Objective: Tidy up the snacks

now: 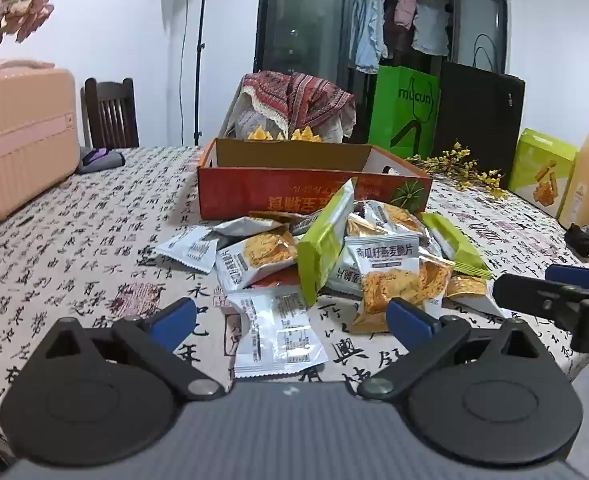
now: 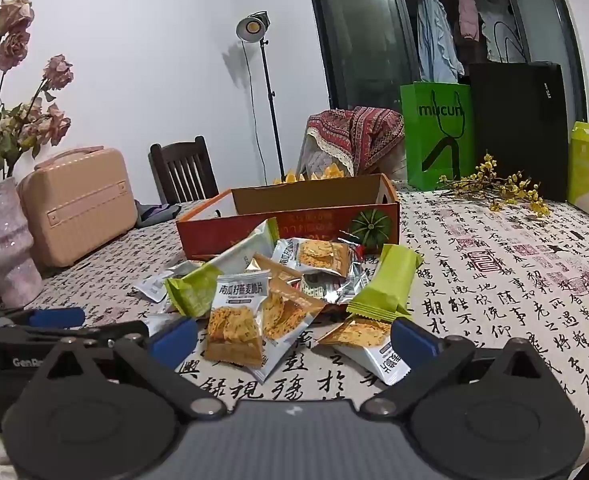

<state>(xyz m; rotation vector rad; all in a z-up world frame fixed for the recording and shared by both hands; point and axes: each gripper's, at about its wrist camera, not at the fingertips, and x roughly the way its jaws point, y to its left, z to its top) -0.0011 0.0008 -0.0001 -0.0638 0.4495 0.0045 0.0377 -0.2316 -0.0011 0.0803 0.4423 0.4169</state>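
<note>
A pile of snack packets (image 1: 322,256) lies on the table in front of an open red cardboard box (image 1: 294,192). The pile holds silver-and-orange cracker packets (image 2: 238,320) and green wafer packets (image 2: 386,284). My left gripper (image 1: 290,316) is open and empty, low over a silver packet (image 1: 278,332) lying back side up at the near edge of the pile. My right gripper (image 2: 292,338) is open and empty, just in front of the pile; it shows at the right edge of the left wrist view (image 1: 550,292). The box (image 2: 290,220) stands behind the pile.
A pink case (image 1: 18,136) and a vase of dried flowers (image 2: 2,240) stand at the left. A green bag (image 2: 438,136), a black bag (image 2: 518,128), a yellow flower sprig (image 2: 494,188) and a green snack carton (image 1: 542,172) are at the back right. A chair (image 2: 182,172) stands behind the table.
</note>
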